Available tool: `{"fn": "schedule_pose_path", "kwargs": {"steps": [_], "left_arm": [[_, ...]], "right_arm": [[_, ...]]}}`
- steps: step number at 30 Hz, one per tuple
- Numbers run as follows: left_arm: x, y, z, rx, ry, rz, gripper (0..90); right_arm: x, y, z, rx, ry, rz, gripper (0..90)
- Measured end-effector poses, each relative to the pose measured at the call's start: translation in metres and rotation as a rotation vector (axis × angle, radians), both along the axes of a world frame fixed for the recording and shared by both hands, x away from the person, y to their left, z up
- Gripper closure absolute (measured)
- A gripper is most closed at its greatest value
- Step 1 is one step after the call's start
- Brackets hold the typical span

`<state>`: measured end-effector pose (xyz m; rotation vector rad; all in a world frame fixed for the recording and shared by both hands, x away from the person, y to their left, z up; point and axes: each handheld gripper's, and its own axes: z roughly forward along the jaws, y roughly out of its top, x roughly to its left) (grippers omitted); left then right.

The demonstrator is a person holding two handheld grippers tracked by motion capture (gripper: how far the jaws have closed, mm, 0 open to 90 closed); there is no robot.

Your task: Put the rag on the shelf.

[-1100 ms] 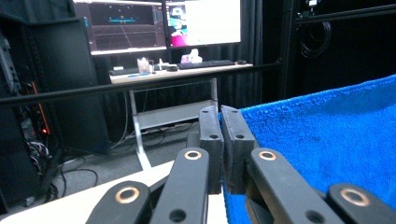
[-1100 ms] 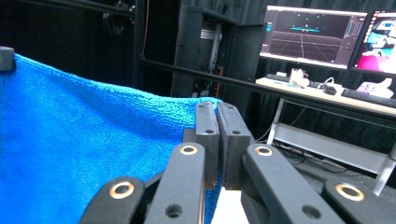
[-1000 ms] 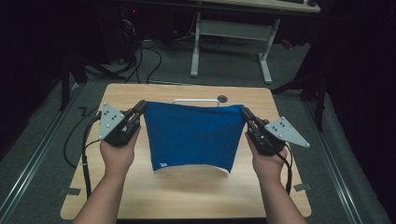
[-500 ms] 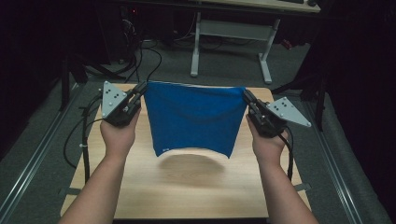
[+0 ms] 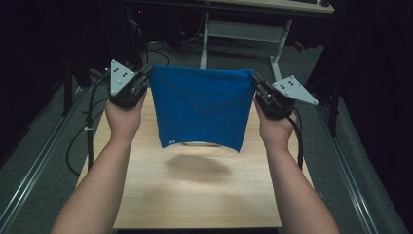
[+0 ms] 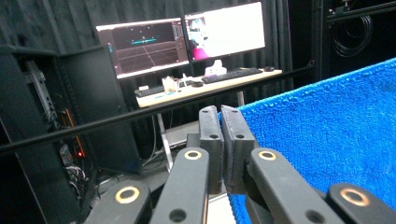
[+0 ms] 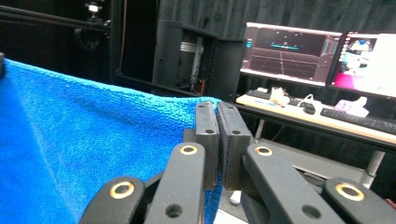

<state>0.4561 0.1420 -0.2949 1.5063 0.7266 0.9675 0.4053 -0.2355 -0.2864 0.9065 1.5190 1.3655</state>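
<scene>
We hold the blue towel (image 5: 200,107) stretched above the table (image 5: 195,195), left gripper (image 5: 144,79) and right gripper (image 5: 257,84) fingers clamped on its top corners.

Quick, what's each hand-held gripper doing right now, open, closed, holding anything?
Left hand-held gripper: closed on the blue towel's top left corner.
Right hand-held gripper: closed on its top right corner.
</scene>
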Motion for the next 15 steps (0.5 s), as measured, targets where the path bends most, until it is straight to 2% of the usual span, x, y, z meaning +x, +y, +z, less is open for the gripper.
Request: {"fn": "schedule_pose_path", "kwargs": {"steps": [4,8,11,15], "left_arm": [[0.011,-0.004,0.008,0.020,-0.016,0.006,88.3],[0.022,-0.008,0.012,0.037,-0.020,0.015,88.3],[0.032,-0.010,0.008,0.054,-0.006,0.025,88.3],[0.046,-0.013,-0.002,0.082,0.015,0.035,88.3]], "right_arm": [[0.016,-0.001,0.007,0.010,0.001,-0.028,88.6],[0.031,-0.002,0.008,0.017,0.013,-0.045,88.6],[0.045,-0.003,0.002,0.022,0.037,-0.053,88.6],[0.059,-0.003,-0.006,-0.001,0.056,-0.062,88.6]]}}
